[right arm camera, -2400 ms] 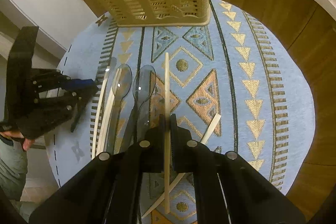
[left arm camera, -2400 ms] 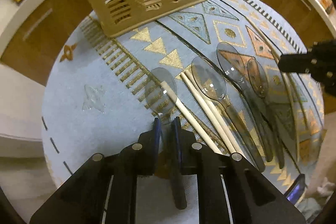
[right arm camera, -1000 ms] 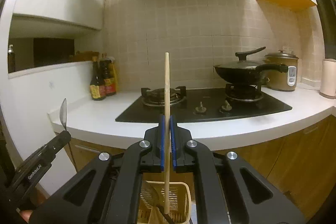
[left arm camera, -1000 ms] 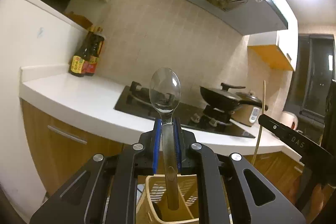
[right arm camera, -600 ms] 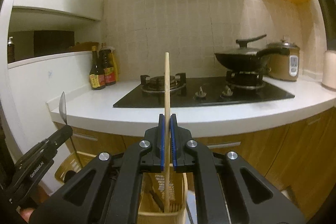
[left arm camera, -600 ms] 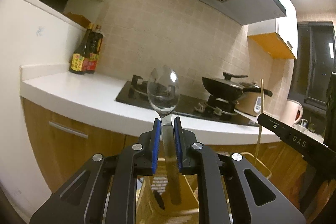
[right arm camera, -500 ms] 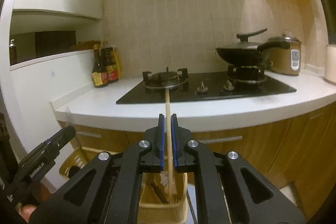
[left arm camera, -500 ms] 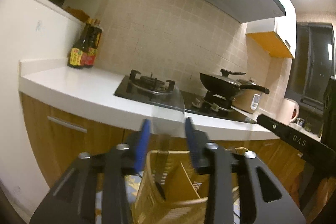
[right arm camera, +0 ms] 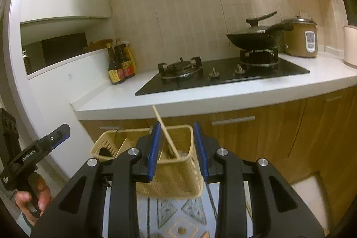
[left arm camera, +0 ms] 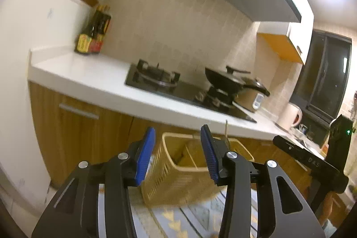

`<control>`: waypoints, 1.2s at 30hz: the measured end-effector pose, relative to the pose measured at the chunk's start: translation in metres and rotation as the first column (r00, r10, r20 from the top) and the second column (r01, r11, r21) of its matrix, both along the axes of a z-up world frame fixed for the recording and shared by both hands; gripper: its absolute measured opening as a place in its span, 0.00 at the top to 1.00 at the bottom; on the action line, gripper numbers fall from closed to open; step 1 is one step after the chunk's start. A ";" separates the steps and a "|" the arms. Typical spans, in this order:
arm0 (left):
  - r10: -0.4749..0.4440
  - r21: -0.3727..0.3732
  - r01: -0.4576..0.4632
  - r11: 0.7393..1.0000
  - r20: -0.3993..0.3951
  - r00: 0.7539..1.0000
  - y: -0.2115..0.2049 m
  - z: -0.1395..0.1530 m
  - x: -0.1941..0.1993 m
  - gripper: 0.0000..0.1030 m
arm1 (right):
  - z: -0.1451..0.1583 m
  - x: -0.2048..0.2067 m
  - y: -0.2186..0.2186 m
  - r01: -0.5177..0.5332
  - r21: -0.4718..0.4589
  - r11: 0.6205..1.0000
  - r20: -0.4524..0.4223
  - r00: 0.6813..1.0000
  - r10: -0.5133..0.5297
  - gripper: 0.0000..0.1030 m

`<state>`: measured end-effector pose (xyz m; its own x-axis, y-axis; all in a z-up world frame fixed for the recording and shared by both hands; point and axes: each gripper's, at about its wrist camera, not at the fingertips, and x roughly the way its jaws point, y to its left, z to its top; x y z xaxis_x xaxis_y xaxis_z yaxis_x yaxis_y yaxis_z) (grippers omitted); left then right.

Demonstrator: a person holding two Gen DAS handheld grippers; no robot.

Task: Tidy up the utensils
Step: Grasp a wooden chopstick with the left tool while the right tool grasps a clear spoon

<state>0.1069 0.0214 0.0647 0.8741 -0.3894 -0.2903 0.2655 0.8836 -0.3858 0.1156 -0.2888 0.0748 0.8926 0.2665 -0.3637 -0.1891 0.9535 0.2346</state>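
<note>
In the left wrist view my left gripper (left arm camera: 176,148) hangs just in front of the tan slotted basket (left arm camera: 178,177); its jaws are opening and nothing is between the blue pads. In the right wrist view my right gripper (right arm camera: 177,146) is also opening over the basket (right arm camera: 178,180). A wooden chopstick (right arm camera: 165,131) leans free in the right compartment, touching neither pad. Something dark (right arm camera: 103,152) lies in the left compartment; the clear spoon itself is hard to make out. Each view shows the other gripper at its edge: the left gripper (right arm camera: 62,129) and the right gripper (left arm camera: 279,141).
The basket stands on a blue patterned mat (right arm camera: 178,218). Behind it are wooden cabinets and a white counter (right arm camera: 223,97) with a gas hob, a black wok (right arm camera: 252,38), a rice cooker and sauce bottles (right arm camera: 121,66). A hand (right arm camera: 33,197) holds the left gripper.
Both grippers have let go: the spoon and the chopstick dropped into the basket. Both have tilted down and drawn back, so the basket shows more fully.
</note>
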 end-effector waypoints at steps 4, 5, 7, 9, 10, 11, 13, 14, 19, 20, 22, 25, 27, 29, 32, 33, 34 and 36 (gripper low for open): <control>-0.071 0.020 0.075 0.997 -0.177 0.982 -0.003 -0.007 -0.003 0.59 | -0.001 -0.016 -0.005 -0.024 0.013 1.000 -0.083 0.996 0.025 0.72; -0.087 0.034 0.098 0.995 -0.232 0.969 -0.006 -0.012 -0.004 0.59 | -0.005 -0.018 -0.006 -0.032 0.015 0.999 -0.130 0.991 0.033 0.71; -0.118 0.057 0.144 0.988 -0.324 0.939 -0.012 -0.022 -0.006 0.59 | -0.013 -0.021 -0.007 -0.040 0.015 0.999 -0.211 0.977 0.042 0.71; -0.140 0.079 0.187 0.979 -0.404 0.904 -0.019 -0.036 -0.010 0.59 | -0.022 -0.022 -0.008 -0.064 0.040 0.997 -0.291 0.954 0.073 0.71; -0.148 0.087 0.205 0.975 -0.432 0.890 -0.022 -0.042 -0.012 0.59 | -0.029 -0.024 -0.007 -0.066 0.043 0.997 -0.334 0.939 0.077 0.71; -0.157 0.097 0.225 0.969 -0.460 0.874 -0.025 -0.049 -0.015 0.59 | -0.035 -0.025 -0.006 -0.069 0.040 0.997 -0.373 0.924 0.079 0.71; -0.176 0.120 0.274 0.954 -0.515 0.839 -0.035 -0.066 -0.022 0.59 | -0.052 -0.029 0.001 -0.095 0.035 0.995 -0.466 0.879 0.100 0.71; -0.186 0.130 0.298 0.946 -0.536 0.823 -0.039 -0.073 -0.025 0.59 | -0.059 -0.032 0.003 -0.106 0.030 0.994 -0.496 0.862 0.107 0.71; -0.189 0.167 0.357 0.919 -0.608 0.771 -0.051 -0.103 -0.035 0.59 | -0.106 -0.048 0.030 -0.190 0.030 0.981 -0.662 0.732 0.163 0.71; -0.186 0.167 0.360 0.918 -0.620 0.762 -0.051 -0.108 -0.035 0.59 | -0.111 -0.051 0.035 -0.199 0.020 0.980 -0.675 0.720 0.160 0.71; -0.170 0.181 0.363 0.914 -0.641 0.748 -0.053 -0.118 -0.037 0.59 | -0.125 -0.057 0.045 -0.220 0.001 0.976 -0.711 0.685 0.155 0.71; -0.152 0.206 0.373 0.905 -0.662 0.734 -0.055 -0.131 -0.039 0.59 | -0.139 -0.063 0.052 -0.233 -0.008 0.973 -0.746 0.649 0.149 0.71; -0.141 0.222 0.375 0.900 -0.666 0.733 -0.058 -0.138 -0.039 0.59 | -0.149 -0.066 0.055 -0.238 -0.013 0.971 -0.764 0.629 0.144 0.71; -0.125 0.254 0.374 0.892 -0.657 0.744 -0.064 -0.139 -0.040 0.59 | -0.155 -0.070 0.058 -0.240 -0.026 0.970 -0.773 0.620 0.133 0.71; -0.091 0.317 0.373 0.872 -0.643 0.761 -0.075 -0.137 -0.039 0.59 | -0.155 -0.073 0.063 -0.250 -0.056 0.967 -0.759 0.639 0.121 0.71; -0.081 0.336 0.373 0.865 -0.640 0.764 -0.078 -0.137 -0.038 0.59 | -0.154 -0.075 0.067 -0.257 -0.076 0.963 -0.753 0.649 0.114 0.71; -0.065 0.372 0.376 0.849 -0.633 0.771 -0.083 -0.137 -0.039 0.59 | -0.154 -0.076 0.068 -0.261 -0.091 0.961 -0.747 0.656 0.107 0.71; -0.035 0.442 0.387 0.809 -0.622 0.783 -0.094 -0.139 -0.040 0.59 | -0.153 -0.080 0.073 -0.268 -0.126 0.955 -0.734 0.673 0.092 0.71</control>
